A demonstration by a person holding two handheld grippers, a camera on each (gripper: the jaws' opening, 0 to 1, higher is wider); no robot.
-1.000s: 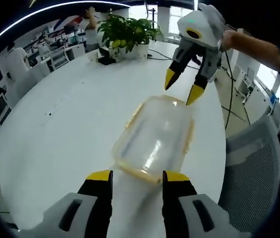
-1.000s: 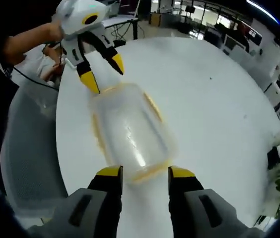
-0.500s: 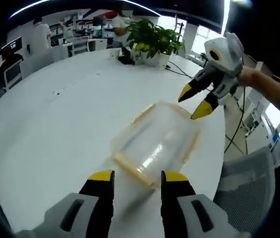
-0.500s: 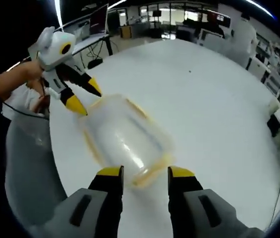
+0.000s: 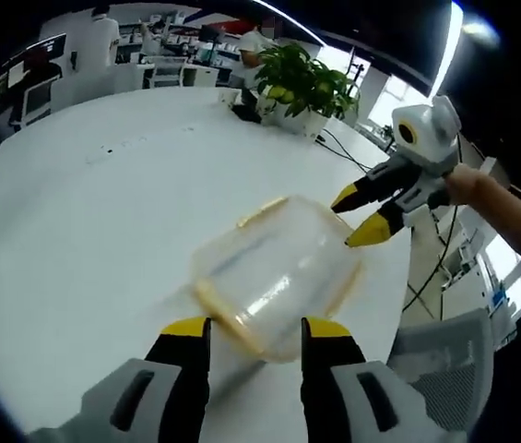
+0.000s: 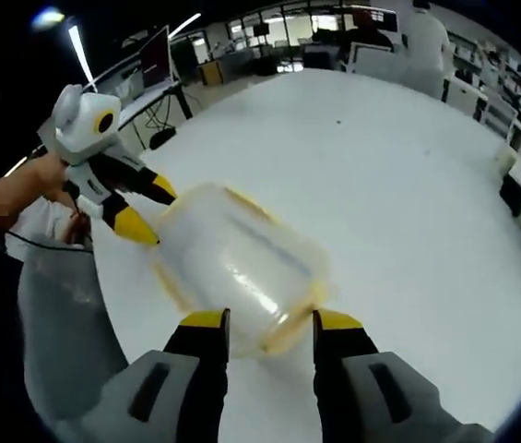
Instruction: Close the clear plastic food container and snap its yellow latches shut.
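Lying on the white round table (image 5: 76,212), the clear container (image 5: 274,269) sits between the two grippers, one at each short end. Its long axis runs roughly from one gripper to the other, so each tool faces an end wall, not a long side.

In the left gripper view, the left gripper (image 5: 255,329) has its yellow-tipped jaws parted about as wide as the container's near end, which sits just ahead of the tips and between them; whether they touch the plastic is hard to tell through the blur. The right gripper (image 5: 359,215) comes in from the far side, jaws spread and empty, tips right at the far corner of the lid.

The right gripper view mirrors this: the right gripper (image 6: 269,321) stands with jaws apart at the near end of the container (image 6: 237,268), and the left gripper (image 6: 140,210) points its open tips at the opposite end, close to the rim.

The lid looks seated on the box, with a yellow band (image 6: 290,325) showing around the rim. Whether the end latches are already pressed down cannot be read here. A potted plant (image 5: 304,85) stands well apart at the far edge of the table.

Both grippers seem about equally near their own ends. Judging from this, each is placed to press the latch on its own end inward along the long axis.
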